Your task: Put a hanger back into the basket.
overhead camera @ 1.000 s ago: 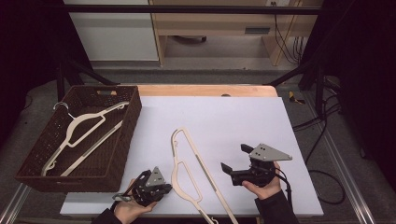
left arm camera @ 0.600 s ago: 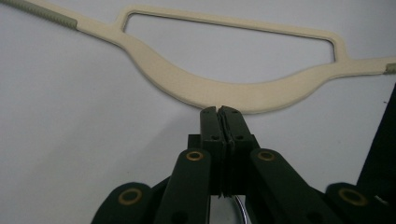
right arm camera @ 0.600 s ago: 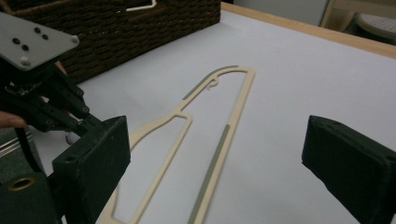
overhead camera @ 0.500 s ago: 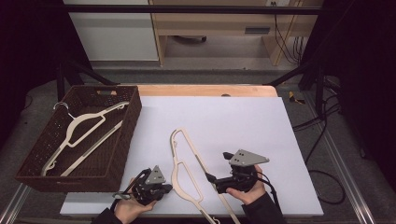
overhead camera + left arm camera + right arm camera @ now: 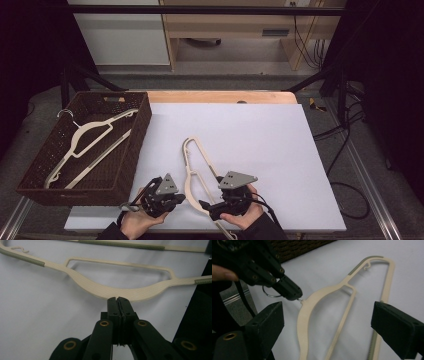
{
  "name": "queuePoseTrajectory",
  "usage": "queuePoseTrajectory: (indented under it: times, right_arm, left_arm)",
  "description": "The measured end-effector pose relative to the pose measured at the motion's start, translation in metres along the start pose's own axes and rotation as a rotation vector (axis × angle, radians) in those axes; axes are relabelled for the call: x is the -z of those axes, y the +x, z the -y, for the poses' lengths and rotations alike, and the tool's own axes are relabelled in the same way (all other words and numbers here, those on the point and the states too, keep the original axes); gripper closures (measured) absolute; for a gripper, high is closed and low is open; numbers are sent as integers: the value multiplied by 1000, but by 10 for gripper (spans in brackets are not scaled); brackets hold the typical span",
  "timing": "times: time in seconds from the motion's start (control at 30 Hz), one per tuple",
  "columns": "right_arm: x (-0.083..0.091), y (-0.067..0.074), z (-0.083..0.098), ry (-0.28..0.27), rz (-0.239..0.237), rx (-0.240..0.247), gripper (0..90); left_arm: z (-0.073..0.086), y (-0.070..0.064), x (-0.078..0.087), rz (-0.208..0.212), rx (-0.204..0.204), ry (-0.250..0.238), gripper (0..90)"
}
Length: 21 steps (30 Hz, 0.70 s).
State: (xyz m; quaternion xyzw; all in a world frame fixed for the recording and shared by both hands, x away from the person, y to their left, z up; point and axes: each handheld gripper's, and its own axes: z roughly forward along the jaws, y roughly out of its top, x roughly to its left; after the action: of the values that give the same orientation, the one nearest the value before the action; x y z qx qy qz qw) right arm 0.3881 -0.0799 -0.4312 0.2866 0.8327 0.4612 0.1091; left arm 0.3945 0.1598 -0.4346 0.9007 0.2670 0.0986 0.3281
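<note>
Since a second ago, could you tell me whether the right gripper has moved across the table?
Yes. The right gripper has slid left across the white table, toward the beige hanger, its open jaws just closing a little around the hanger's bars.

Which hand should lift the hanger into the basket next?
Left, probably. The left tongs are already shut on the metal hook of the hanger, and the basket lies on that side. The right tongs stand open around the hanger, and have just been closing a little.
</note>
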Motion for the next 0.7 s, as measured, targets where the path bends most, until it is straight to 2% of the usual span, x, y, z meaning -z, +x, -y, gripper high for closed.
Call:
queuePoseTrajectory:
  times: [0.1,0.27,0.43,0.6,0.7]
  right_arm:
    - [-7,4,2,31,5,6,147]
    - [-18,11,6,74,-10,17,207]
    - [-27,18,9,110,-12,43,293]
    - [-34,21,12,134,18,60,405]
    - [-38,24,13,150,13,73,458]
  left_arm:
    - [-6,0,5,-5,-16,10,887]
    - [-12,-1,8,-7,-13,9,887]
    - [-14,-1,8,-7,-10,15,887]
    - [-16,-1,10,-8,-17,17,887]
    - [-16,-1,9,-5,-5,10,887]
